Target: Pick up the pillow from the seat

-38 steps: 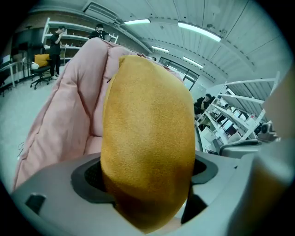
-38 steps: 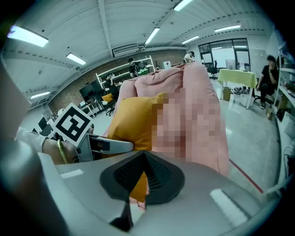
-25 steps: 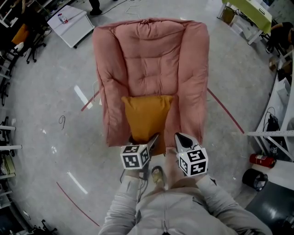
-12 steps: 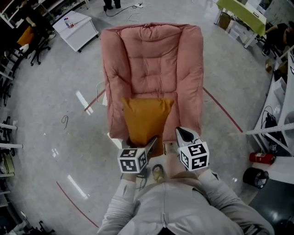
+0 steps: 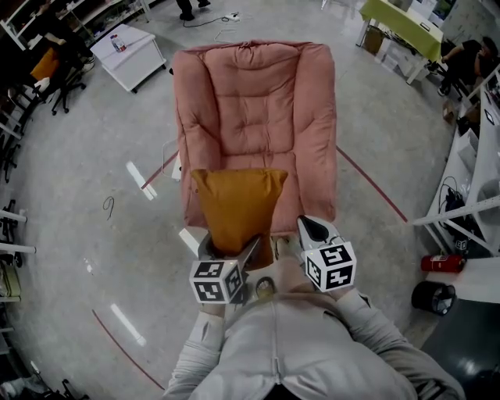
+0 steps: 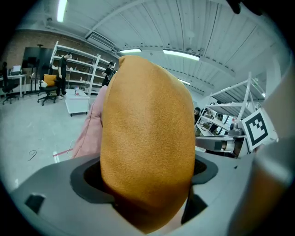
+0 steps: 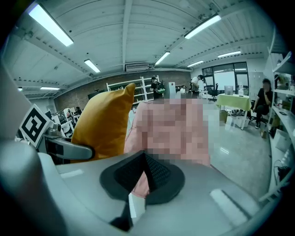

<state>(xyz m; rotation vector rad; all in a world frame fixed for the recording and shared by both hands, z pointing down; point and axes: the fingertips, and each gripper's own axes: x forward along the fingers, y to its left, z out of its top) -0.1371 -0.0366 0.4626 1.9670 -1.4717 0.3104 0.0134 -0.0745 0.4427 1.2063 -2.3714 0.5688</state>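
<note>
A pale grey polished floor fills the head view, crossed by a thin red line. In the middle stands a quilted pink armchair that faces the person, whose grey sleeves and chest fill the bottom edge. A white table stands off the chair's far left corner and a green-topped table off its far right. The mustard-orange pillow is over the front half of the seat, its far edge toward the backrest and its near edge toward the person; whether it touches the cushion or hangs clear, the views do not settle. The left gripper has that near edge in its claw: in the left gripper view the orange fabric bulges up between the two grey jaws and fills the gap from side to side, pressed by both. The right gripper is just beside it at the chair's front right, apart from the pillow; in the right gripper view its black ribbed pads lean together at their tips with nothing caught between them, and the pillow stands upright to its left. By the right edge of the head view a black round bin stands near a red fire extinguisher that lies on the floor.
</note>
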